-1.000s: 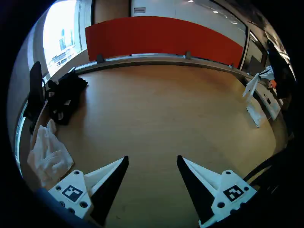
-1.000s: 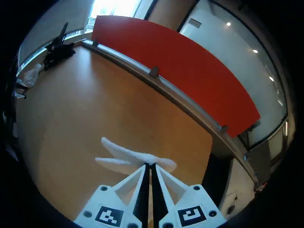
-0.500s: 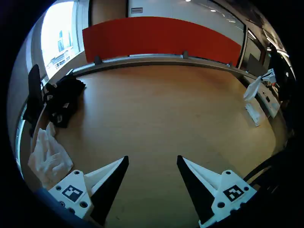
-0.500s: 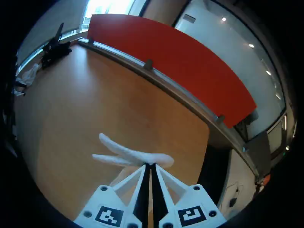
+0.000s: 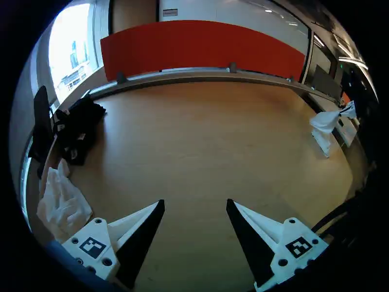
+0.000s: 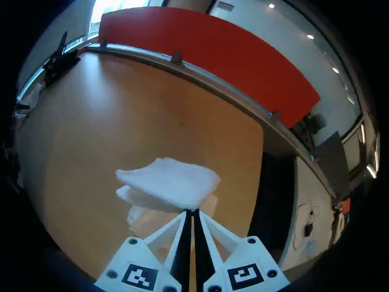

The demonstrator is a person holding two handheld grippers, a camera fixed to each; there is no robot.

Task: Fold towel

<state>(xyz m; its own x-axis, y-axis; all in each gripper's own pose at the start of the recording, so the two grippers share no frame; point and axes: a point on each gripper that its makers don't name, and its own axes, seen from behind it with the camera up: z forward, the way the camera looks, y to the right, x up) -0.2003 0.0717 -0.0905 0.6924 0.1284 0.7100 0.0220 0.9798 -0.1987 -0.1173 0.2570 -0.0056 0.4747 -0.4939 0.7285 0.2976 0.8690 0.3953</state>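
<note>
while the left gripper (image 5: 195,200) is gaping wide, the right gripper (image 6: 193,212) is pinching a seemingly folded white towel (image 6: 170,182) at its tips.

The towel (image 6: 167,184) has swung up, flat, broadside to the right gripper (image 6: 192,214).

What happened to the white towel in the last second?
The right tongs turned, so the towel they pinch now shows its broad face instead of a thin edge. Nothing was let go. The left tongs stayed open above the table, holding nothing.
</note>
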